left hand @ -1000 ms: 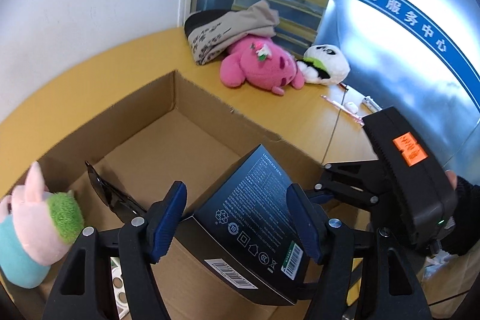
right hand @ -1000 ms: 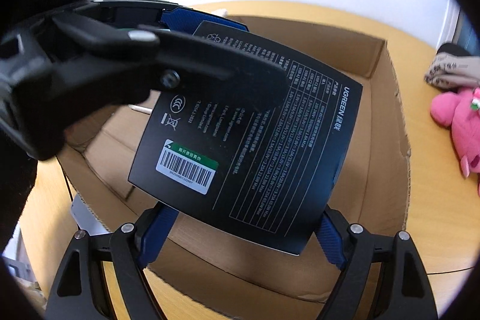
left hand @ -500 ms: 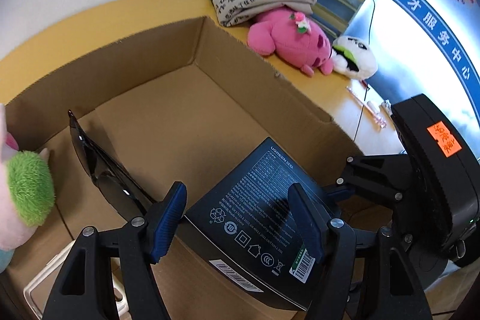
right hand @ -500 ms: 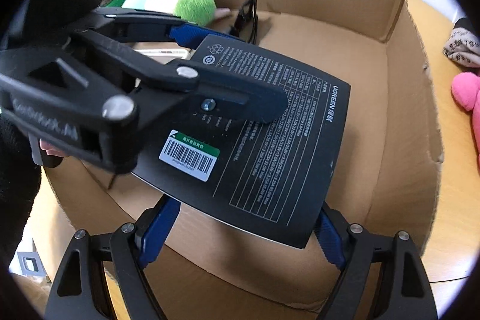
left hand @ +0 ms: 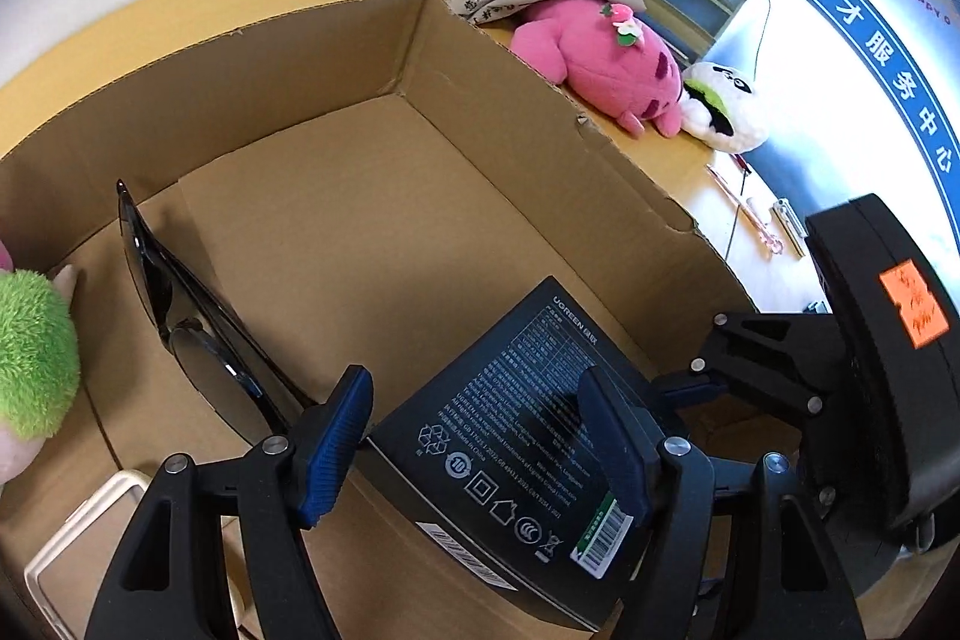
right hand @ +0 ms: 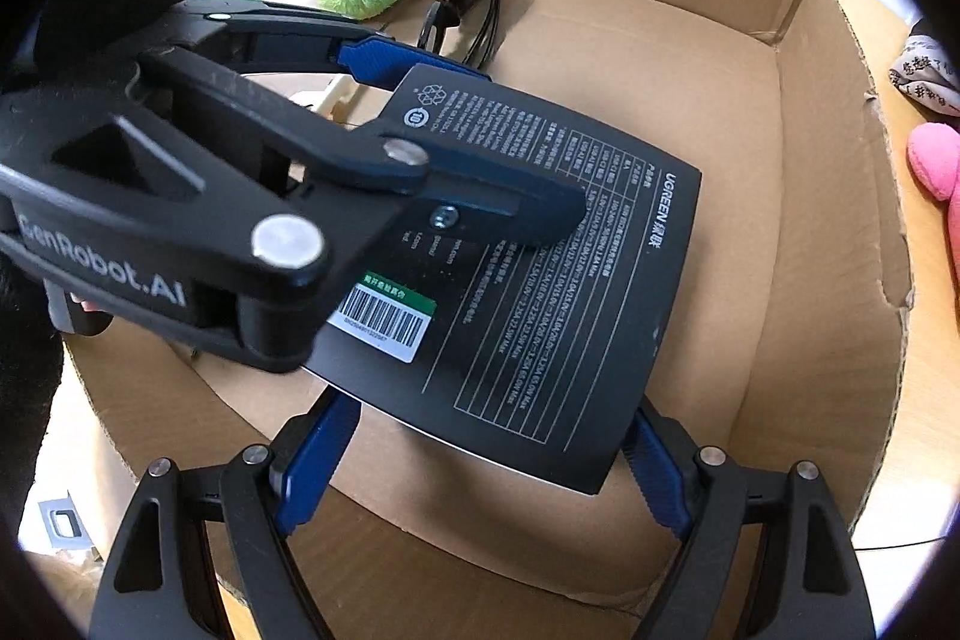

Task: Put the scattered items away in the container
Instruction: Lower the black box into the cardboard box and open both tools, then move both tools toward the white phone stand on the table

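Over the cardboard box [right hand: 828,196], I have both grippers on the black carton [right hand: 528,268], held flat above the box floor. My right gripper [right hand: 480,460] clamps its near edges; my left gripper [left hand: 480,436] straddles one corner, pads against its sides. Sunglasses [left hand: 180,316] and a green plush [left hand: 30,352] lie inside already.

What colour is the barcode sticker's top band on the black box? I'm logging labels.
Green, above a white barcode sticker on the black box; clearest in the right wrist view.
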Action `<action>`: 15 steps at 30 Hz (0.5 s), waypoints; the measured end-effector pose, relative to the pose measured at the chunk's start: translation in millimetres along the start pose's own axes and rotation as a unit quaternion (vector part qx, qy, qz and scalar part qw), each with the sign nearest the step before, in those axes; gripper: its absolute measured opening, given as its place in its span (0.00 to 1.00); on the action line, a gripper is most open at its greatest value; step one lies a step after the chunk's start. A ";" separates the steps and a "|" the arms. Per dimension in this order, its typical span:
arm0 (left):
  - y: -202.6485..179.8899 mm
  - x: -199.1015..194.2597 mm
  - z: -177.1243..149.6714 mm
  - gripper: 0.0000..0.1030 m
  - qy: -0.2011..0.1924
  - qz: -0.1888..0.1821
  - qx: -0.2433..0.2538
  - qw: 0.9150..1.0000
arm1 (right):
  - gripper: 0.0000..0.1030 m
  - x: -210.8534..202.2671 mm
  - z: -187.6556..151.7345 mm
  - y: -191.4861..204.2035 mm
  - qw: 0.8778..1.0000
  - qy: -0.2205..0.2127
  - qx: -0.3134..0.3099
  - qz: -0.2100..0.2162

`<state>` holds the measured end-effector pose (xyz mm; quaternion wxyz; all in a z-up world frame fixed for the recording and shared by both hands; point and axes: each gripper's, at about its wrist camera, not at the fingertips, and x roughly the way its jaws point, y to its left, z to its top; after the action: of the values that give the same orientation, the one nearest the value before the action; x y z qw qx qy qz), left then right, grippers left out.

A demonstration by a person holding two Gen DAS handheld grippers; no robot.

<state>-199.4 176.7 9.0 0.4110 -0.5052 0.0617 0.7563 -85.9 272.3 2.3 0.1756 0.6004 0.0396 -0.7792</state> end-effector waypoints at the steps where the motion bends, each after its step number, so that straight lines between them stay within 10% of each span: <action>1: -1.3 -1.0 0.1 0.72 0.000 0.012 -0.001 1.000 | 0.82 -1.2 -0.8 0.4 1.000 -0.001 0.002 -0.003; 9: -17.8 -95.8 -18.8 0.84 -0.109 0.067 -0.020 0.992 | 0.83 -52.0 -19.8 13.5 0.997 -0.067 0.016 -0.021; 15: -39.2 -200.1 -99.3 1.00 -0.238 0.179 -0.083 0.951 | 0.83 -120.8 -57.9 33.7 0.978 -0.188 0.016 -0.085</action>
<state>-71.3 39.9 136.8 0.2283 -0.3238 -0.0118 0.9181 4.5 283.9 106.1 0.1031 0.4400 0.0438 -0.8910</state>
